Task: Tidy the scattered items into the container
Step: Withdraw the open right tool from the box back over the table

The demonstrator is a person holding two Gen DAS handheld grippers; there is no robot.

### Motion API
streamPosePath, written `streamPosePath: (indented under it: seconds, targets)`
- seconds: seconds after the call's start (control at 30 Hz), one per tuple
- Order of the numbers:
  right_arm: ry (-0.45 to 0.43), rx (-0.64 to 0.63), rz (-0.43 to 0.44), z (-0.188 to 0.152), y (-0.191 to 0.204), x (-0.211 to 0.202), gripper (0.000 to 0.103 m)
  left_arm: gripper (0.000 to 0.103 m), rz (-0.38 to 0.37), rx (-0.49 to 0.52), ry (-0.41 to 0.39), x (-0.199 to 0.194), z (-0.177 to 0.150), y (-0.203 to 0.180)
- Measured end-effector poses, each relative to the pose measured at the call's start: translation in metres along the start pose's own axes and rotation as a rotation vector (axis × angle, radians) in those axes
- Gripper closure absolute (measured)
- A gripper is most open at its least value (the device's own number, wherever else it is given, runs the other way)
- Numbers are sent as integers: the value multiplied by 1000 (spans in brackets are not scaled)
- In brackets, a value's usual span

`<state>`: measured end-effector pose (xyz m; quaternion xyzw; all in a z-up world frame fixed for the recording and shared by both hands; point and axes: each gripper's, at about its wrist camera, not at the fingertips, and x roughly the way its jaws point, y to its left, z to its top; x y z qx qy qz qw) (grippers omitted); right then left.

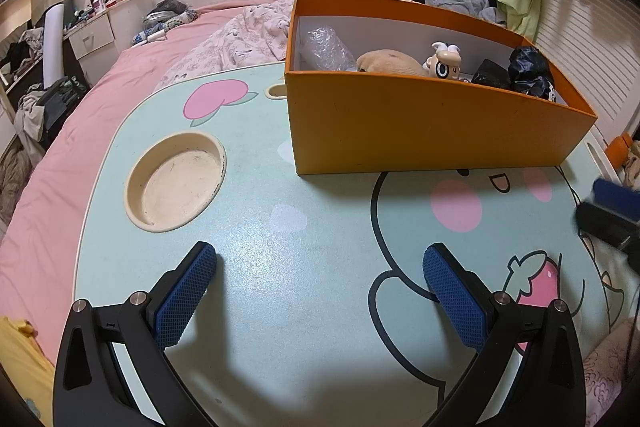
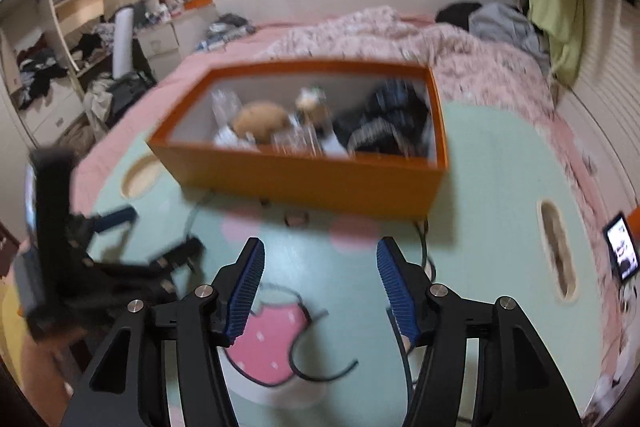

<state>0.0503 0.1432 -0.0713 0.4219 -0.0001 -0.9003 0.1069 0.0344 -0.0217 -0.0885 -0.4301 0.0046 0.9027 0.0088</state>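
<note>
An orange box point(image 1: 420, 131) point(image 2: 312, 183) stands on a mint lap table point(image 1: 280, 227) point(image 2: 492, 187) with cartoon prints. Inside lie a clear plastic wrap point(image 1: 326, 47), a tan plush point(image 1: 390, 62) point(image 2: 260, 119), a small big-eyed figure point(image 1: 444, 61) and black bags point(image 1: 528, 69) point(image 2: 388, 127). My left gripper point(image 1: 320, 263) is open over the bare tabletop, nothing between its blue pads. My right gripper point(image 2: 320, 259) is also open and empty, short of the box's near wall; it shows blurred at the right edge of the left wrist view point(image 1: 612, 215). The left gripper appears blurred at the left of the right wrist view point(image 2: 120, 247).
A round cup recess point(image 1: 176, 183) sits in the table's left part, and a slot point(image 2: 556, 247) near its right edge. The table rests on a bed with a pink sheet point(image 1: 60, 163) and a crumpled floral blanket point(image 2: 400, 35). A lit screen point(image 2: 622, 253) stands at the far right.
</note>
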Motion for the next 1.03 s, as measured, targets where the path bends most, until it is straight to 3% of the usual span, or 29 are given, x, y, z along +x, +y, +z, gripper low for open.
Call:
streamPosePath:
  seconds: [0.2,0.27,0.37,0.4,1.03]
  targets:
    - [61,38,-108,-9,-12,29,40,0,7,2,8,0,5,-7]
    - [57,52,-116,-12,-16,30,29,0,1,13,10,2,7,-9]
    - [83,37,-127,-15,-14,36,3,0,3,20,13,3,8,-18]
    - [85,24,-126,-15,-12,38,0,0,9,15,13,3,7,-19]
    - [92,18,-119,-15,-15,42,0,0,11,4,11,3,6,-18]
